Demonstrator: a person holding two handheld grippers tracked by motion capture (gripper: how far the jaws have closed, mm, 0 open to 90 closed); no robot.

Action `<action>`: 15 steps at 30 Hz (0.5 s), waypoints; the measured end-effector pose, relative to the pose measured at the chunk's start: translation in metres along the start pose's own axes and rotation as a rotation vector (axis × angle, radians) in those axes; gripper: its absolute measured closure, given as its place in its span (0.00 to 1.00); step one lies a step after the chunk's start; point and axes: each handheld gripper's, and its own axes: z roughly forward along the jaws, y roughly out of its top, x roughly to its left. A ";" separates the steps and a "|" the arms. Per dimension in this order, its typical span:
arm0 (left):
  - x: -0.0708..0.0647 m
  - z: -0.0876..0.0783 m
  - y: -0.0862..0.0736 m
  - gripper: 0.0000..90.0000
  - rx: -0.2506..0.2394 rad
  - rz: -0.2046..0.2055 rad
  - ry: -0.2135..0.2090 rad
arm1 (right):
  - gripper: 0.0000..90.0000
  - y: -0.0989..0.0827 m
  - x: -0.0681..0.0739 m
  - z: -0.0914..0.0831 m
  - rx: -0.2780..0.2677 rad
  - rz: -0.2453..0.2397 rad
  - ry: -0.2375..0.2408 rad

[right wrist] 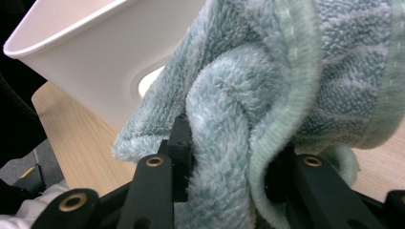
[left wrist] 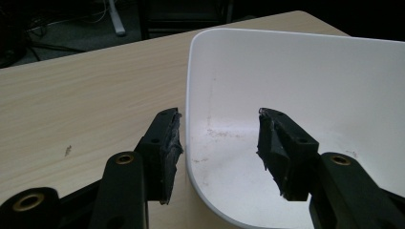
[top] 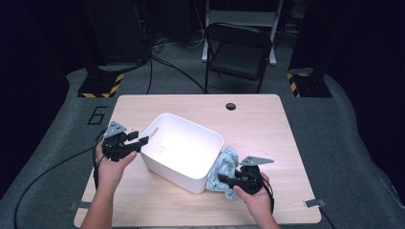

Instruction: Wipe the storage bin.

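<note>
Right claw (right wrist: 219, 157) pinching a fluffy pale-teal towel (right wrist: 267, 95), bunched against the white plastic tub's (top: 179, 152) near outer wall. Left claw (left wrist: 217, 143) spread wide, straddling the tub's rim, on the light wooden surface (top: 267, 124).

Probably a lab: hazard-striped stand bases (top: 100, 86), floor cables (top: 167, 59), dark surroundings.

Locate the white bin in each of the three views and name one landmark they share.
High view: the white bin sits mid-table, between the two grippers.
Left gripper view: its rounded corner fills the right half, the rim running between the open jaws.
Right gripper view: its outer wall with a handle cutout stands upper left, behind the teal towel.
Shared landmark: the light wooden table.
</note>
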 end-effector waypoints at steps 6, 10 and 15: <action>0.008 0.011 -0.005 0.53 0.045 -0.004 0.053 | 0.71 -0.001 0.001 -0.001 -0.003 0.003 0.001; 0.011 0.017 -0.010 0.59 0.059 -0.028 0.045 | 0.71 -0.001 0.001 -0.002 -0.009 0.005 0.002; 0.007 0.021 -0.014 0.80 0.061 -0.038 0.004 | 0.71 0.006 0.008 -0.012 -0.052 -0.017 0.013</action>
